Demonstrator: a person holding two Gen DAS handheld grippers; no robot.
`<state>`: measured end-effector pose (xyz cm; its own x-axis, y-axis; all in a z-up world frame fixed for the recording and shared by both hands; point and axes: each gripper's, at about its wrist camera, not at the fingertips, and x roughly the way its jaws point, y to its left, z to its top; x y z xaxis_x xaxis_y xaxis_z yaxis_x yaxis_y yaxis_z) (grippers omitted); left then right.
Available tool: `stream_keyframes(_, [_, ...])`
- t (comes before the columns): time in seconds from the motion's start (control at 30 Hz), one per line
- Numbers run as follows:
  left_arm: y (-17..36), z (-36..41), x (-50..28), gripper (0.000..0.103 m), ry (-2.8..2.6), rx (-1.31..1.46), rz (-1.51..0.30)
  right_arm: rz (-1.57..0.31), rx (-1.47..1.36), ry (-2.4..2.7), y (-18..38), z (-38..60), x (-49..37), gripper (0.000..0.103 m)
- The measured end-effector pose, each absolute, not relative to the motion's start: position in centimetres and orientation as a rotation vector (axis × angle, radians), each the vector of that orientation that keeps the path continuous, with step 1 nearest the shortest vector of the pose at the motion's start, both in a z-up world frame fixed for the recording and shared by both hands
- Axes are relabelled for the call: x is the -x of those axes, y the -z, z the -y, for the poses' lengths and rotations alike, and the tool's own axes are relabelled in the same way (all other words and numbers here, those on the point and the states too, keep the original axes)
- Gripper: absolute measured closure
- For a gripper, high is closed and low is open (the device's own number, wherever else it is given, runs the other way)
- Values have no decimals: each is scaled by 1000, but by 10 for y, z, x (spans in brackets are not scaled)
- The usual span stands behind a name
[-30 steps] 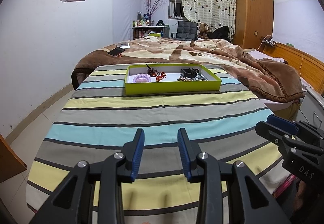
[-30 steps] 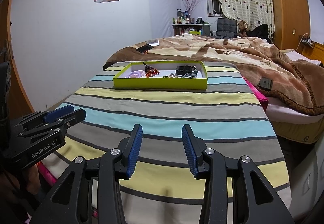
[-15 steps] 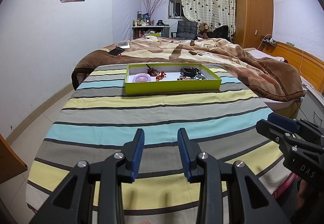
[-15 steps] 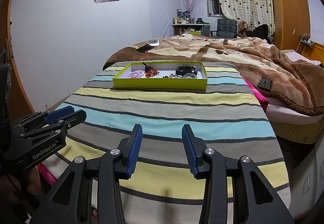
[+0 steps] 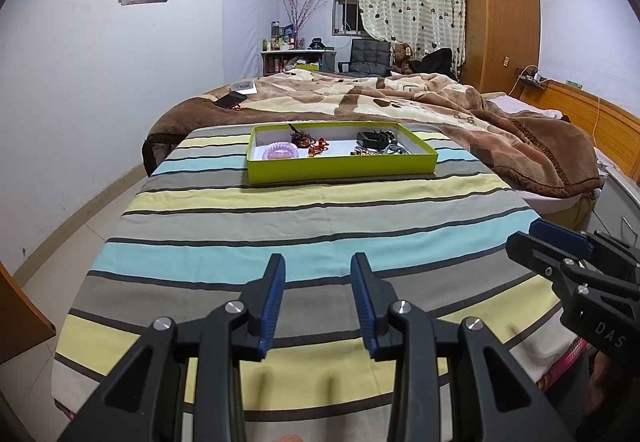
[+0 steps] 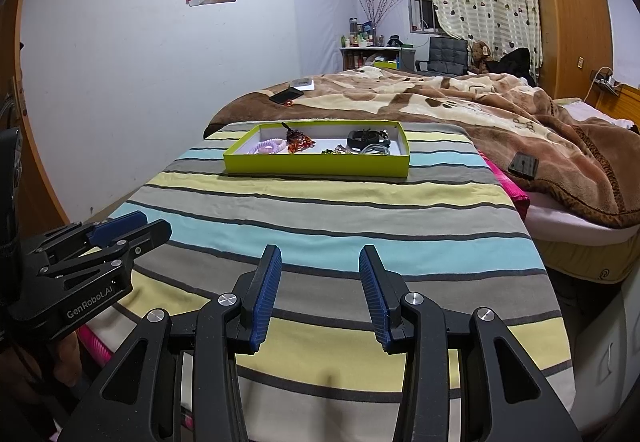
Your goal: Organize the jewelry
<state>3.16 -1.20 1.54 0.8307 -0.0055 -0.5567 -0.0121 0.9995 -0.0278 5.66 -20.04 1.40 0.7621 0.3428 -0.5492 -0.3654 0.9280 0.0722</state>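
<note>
A lime-green tray lies at the far end of a striped cloth. Inside it are a pink coiled bracelet, a dark red beaded piece, a black band and a small tangle of metal pieces. My left gripper hovers open over the near stripes, far short of the tray, nothing between its blue pads. My right gripper is likewise open and empty at the near edge. Each gripper shows at the side of the other's view.
The striped cloth covers a raised surface set against a bed with a brown blanket. A phone lies on the blanket, a dark flat object on its right side. Floor drops away left; a wardrobe stands back right.
</note>
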Motion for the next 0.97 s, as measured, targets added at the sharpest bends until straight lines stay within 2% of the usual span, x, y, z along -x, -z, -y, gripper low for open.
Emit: stream_keyframes(0.97, [-19, 16, -26, 68, -34, 3, -582, -586, 45, -385, -15, 202, -55, 61])
